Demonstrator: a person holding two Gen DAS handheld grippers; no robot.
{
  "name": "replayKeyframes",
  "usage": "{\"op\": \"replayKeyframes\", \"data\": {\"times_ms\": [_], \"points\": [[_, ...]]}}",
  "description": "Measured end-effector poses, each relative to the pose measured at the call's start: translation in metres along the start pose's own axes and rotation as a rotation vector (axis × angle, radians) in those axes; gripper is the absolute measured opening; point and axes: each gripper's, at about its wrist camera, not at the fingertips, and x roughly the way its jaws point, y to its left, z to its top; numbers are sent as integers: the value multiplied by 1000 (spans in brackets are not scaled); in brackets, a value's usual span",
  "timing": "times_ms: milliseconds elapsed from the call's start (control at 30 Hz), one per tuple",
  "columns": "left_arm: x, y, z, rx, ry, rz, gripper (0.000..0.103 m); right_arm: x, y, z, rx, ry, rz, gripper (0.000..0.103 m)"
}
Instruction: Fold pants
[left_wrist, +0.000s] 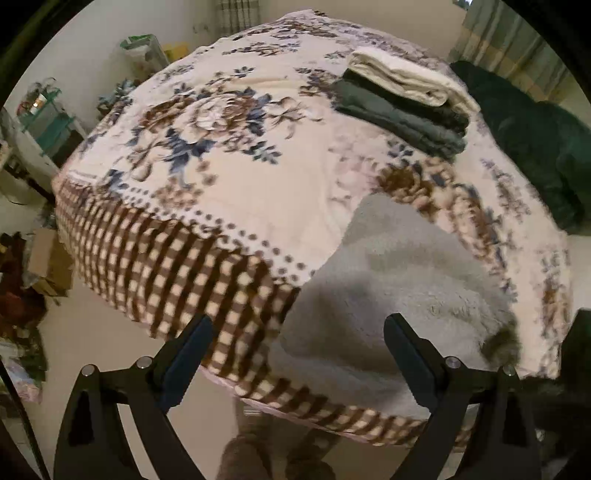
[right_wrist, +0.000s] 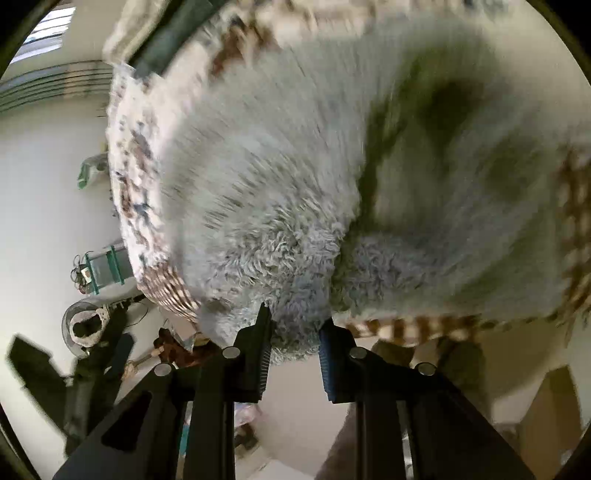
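I see soft, dim indoor light in both views, with heavy fisheye bending and black corners. The right wrist view smears badly across the fluffy pants (right_wrist: 280, 177); a dark shadow falls on them near the bed (left_wrist: 236, 206) edge.

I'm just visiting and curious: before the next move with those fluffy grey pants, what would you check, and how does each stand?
1. Right gripper holds the pants: ok, fleece sits between its fingers.
2. Left gripper free to grab: ok, open, holding nothing.
3. Pants lie flat: not ok, bunched.
4. Open space on the blanket: ok.
5. Folded stack out of the way: ok, at the far side.
6. Grip firmness: cannot tell, picture blurred.
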Motion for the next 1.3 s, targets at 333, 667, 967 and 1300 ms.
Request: {"op": "replayKeyframes", "data": {"times_ms": [333, 667, 967, 1300], "points": [[14, -50, 7, 57, 44, -131, 95, -108, -37, 118, -87, -260, -336, 24], [38, -59, -13, 115, 80, -59, 95, -90, -63, 37, 131, -269, -31, 77], [38, -40, -18, 104, 93, -13, 95, 57, -37, 16, 225, 59, 143, 8], [31, -40, -13, 95, 89, -74, 95, -135, -47, 33, 59, -355, -118, 6]]}}
